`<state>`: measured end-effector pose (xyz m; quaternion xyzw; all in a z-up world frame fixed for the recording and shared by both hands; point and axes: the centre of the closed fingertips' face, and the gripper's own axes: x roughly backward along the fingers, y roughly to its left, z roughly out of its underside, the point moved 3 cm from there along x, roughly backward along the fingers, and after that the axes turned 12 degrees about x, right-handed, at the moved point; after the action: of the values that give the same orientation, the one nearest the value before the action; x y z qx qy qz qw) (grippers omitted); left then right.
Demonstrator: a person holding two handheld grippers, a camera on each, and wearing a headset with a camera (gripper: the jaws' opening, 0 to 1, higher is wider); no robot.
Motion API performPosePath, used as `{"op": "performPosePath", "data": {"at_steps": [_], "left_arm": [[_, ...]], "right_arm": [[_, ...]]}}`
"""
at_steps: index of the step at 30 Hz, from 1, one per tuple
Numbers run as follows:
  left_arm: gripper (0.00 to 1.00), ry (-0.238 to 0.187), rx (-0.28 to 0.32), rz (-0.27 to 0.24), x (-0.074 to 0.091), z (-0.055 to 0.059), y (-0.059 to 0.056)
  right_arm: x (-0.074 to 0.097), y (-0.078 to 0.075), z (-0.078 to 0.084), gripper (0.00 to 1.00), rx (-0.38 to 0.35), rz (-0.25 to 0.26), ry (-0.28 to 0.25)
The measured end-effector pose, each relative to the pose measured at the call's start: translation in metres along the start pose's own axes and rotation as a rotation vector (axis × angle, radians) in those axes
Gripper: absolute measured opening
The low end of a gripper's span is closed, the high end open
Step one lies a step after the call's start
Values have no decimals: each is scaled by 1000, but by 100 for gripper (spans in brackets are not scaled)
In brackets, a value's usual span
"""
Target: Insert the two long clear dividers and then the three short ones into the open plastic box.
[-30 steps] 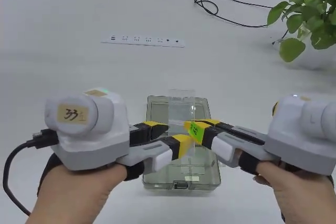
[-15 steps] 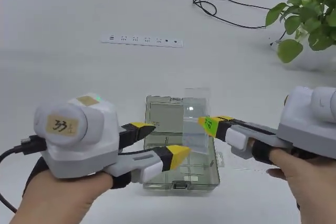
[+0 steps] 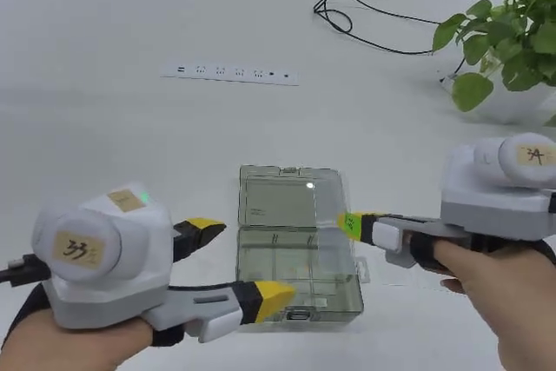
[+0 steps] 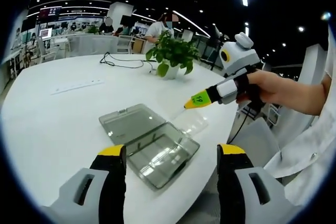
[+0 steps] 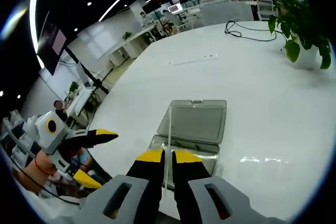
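Observation:
The open clear plastic box [image 3: 300,271] lies on the white table, its lid [image 3: 289,197] folded back flat away from me. Faint partition lines show inside its base. My left gripper [image 3: 243,262] stands open at the box's left near corner with nothing between its fingers; it looks across the box [image 4: 152,148]. My right gripper [image 3: 352,223] is shut on a thin clear divider [image 4: 191,124] and holds it just above the box's right edge. In the right gripper view the divider [image 5: 167,169] shows edge-on between the pinched jaws, with the box [image 5: 191,124] beyond.
A white power strip [image 3: 230,73] lies farther back on the table, with a black cable [image 3: 365,15] behind it. A potted plant [image 3: 504,41] stands at the back right. Clear pieces glint on the table [image 5: 257,159] right of the box.
Both grippers met at the divider over the box a second ago. The left gripper has drawn back toward me and to the left; the right gripper has carried the divider to the right.

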<state>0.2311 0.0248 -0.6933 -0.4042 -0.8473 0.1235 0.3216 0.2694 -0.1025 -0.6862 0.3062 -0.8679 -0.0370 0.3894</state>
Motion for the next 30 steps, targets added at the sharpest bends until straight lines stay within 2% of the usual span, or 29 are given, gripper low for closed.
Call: {"op": "performPosePath", "data": {"at_steps": [10, 15, 22, 30], "left_arm": [[84, 20, -47, 14, 6, 10, 10], [85, 30, -50, 27, 7, 13, 14], [84, 31, -46, 48, 7, 16, 16], [83, 33, -35, 64, 6, 18, 19]], "right_arm": [[-9, -6, 13, 7, -61, 59, 118], [-14, -9, 18, 7, -96, 85, 155], [-24, -23, 31, 7, -137, 109, 204], [-35, -28, 42, 6, -184, 120, 240]]}}
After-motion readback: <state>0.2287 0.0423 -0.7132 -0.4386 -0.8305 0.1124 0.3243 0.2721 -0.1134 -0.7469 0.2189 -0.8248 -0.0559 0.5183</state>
